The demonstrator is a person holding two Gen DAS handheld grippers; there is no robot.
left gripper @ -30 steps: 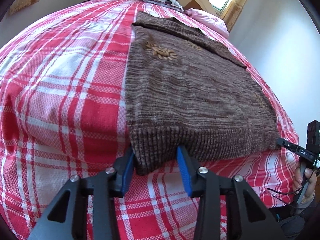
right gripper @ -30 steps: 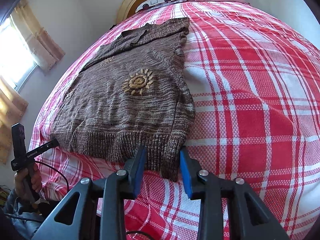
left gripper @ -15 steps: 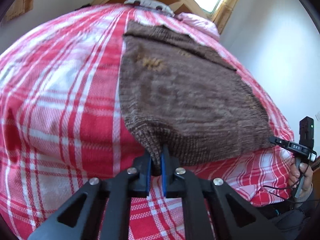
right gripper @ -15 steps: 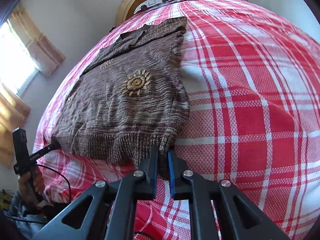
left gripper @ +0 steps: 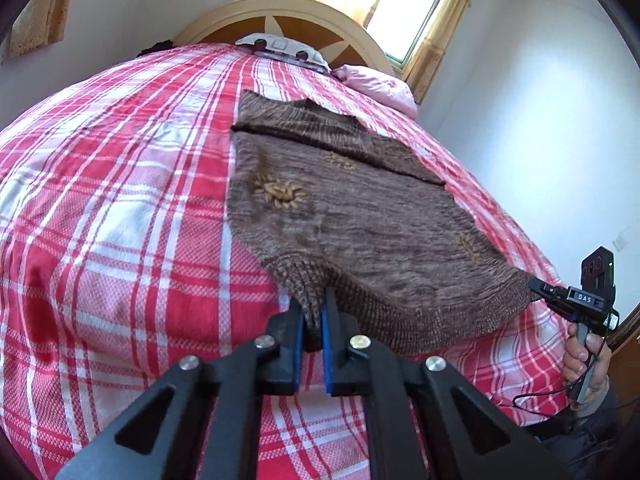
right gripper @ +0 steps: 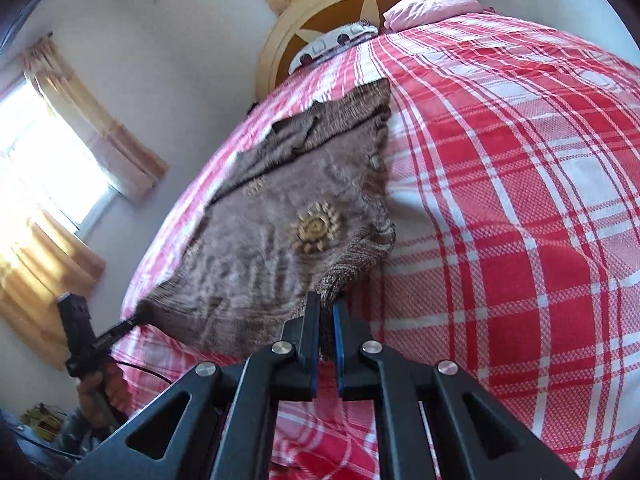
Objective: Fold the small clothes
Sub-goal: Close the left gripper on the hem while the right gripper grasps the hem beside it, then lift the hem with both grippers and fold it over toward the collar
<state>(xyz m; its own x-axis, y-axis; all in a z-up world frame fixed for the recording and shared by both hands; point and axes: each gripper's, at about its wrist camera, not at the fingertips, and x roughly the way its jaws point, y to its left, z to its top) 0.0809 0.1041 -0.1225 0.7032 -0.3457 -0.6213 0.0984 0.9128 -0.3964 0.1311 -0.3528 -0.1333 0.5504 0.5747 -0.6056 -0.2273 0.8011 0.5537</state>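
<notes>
Both hem corners of the brown sweater (left gripper: 360,216) on the plaid bed (left gripper: 120,208) are pinched, by left gripper (left gripper: 311,322) and right gripper (right gripper: 326,312); folding barely begun

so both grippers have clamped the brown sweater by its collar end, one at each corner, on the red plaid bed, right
Not quite: the left gripper and the right gripper are shut on the brown sweater at its ribbed bottom hem, not the collar end. Both wrist views show the collar lying far off toward the headboard. The rest holds: one grip at each corner, on the red plaid bed.
</notes>
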